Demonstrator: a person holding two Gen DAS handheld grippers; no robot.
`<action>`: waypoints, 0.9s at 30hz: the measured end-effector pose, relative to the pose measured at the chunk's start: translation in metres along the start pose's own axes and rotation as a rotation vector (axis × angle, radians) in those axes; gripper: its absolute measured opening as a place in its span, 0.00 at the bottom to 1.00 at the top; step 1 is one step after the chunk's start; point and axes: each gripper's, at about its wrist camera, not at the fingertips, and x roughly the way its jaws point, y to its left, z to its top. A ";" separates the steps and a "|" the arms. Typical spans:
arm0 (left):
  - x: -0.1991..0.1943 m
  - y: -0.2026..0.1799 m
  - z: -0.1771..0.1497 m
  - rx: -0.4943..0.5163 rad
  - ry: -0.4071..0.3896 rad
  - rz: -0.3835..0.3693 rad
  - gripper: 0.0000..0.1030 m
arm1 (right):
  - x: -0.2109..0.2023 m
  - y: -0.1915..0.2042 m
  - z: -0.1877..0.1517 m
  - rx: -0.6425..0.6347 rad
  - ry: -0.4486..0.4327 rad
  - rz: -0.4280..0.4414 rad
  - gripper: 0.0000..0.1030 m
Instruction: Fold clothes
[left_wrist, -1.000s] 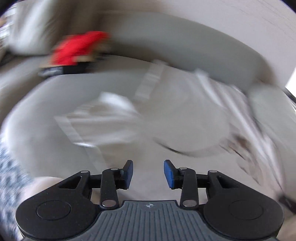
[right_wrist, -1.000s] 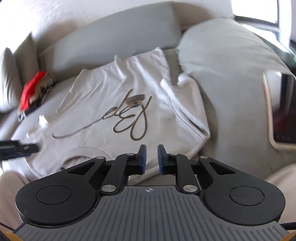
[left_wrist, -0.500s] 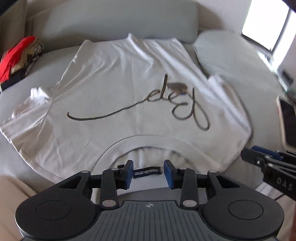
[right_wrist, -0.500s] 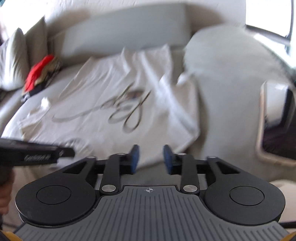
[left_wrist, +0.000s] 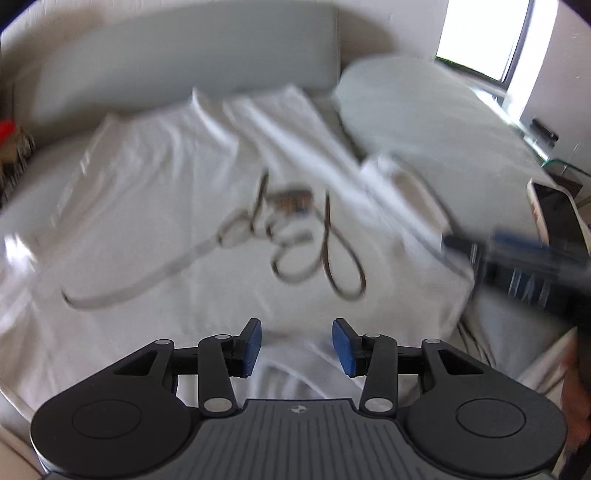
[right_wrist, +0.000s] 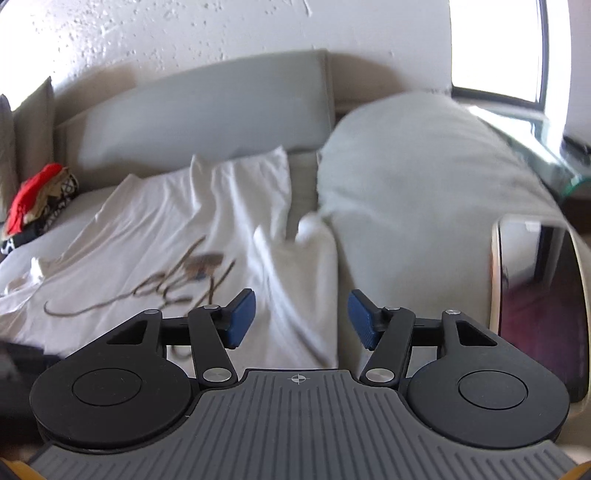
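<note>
A white T-shirt (left_wrist: 155, 206) with a dark cursive print lies spread flat on a grey sofa seat. My left gripper (left_wrist: 296, 345) hovers over its near hem by the collar, jaws opening, only flat cloth below the gap. In the right wrist view the shirt (right_wrist: 177, 236) lies left and its right sleeve (right_wrist: 310, 258) runs under my right gripper (right_wrist: 300, 318). Those jaws are opening wide, with nothing pinched. The right gripper also shows blurred in the left wrist view (left_wrist: 517, 254), at the sleeve's edge.
A grey back cushion (right_wrist: 207, 122) and a big pale cushion (right_wrist: 417, 192) border the shirt. Red and patterned clothes (right_wrist: 37, 199) are piled at the far left. A tablet-like device (right_wrist: 539, 295) leans at the right. A window (left_wrist: 484, 33) glows at the upper right.
My left gripper swung from the shirt's left side to its near hem and moved in closer. The right gripper slid right toward the sleeve and its jaws spread wide apart.
</note>
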 end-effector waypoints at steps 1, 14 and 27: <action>0.001 -0.001 -0.003 -0.001 -0.014 0.003 0.42 | 0.007 -0.001 0.004 -0.015 0.002 0.008 0.60; 0.001 0.009 -0.002 -0.044 -0.003 -0.041 0.44 | 0.090 0.016 0.025 -0.113 0.047 0.080 0.45; -0.001 0.015 -0.003 -0.057 -0.009 -0.075 0.44 | 0.048 -0.036 0.036 0.131 -0.061 -0.108 0.00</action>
